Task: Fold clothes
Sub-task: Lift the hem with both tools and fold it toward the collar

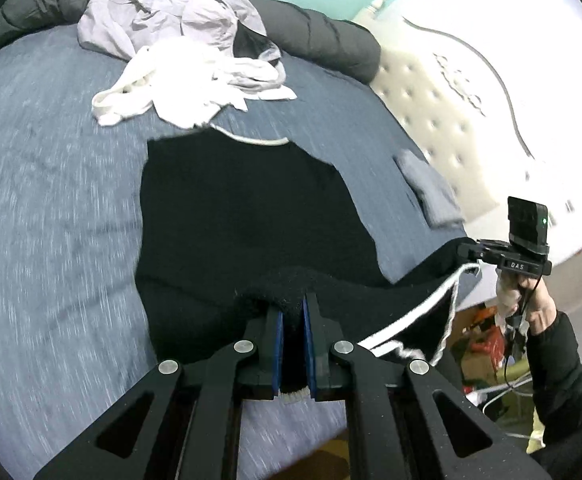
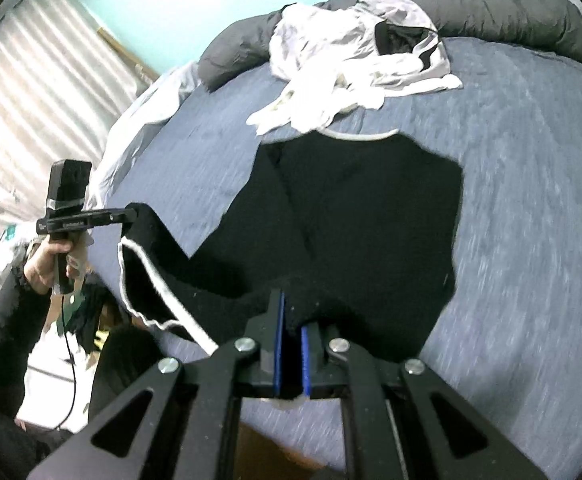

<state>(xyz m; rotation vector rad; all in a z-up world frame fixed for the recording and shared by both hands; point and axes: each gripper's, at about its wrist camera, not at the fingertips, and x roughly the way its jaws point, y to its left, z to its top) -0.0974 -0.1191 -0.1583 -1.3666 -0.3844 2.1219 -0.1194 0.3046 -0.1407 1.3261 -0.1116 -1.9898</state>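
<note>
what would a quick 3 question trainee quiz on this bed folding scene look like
1. True or false: both grippers are clamped on the black garment.
2. Which lies nearest the garment's white-trimmed neckline? A) white clothes pile B) small folded grey item C) dark grey duvet
3. Fill in: the garment's far part lies on the blue ____.

Key:
1. True: the left gripper and the right gripper each pinch its near edge.
2. A
3. bedsheet
</note>
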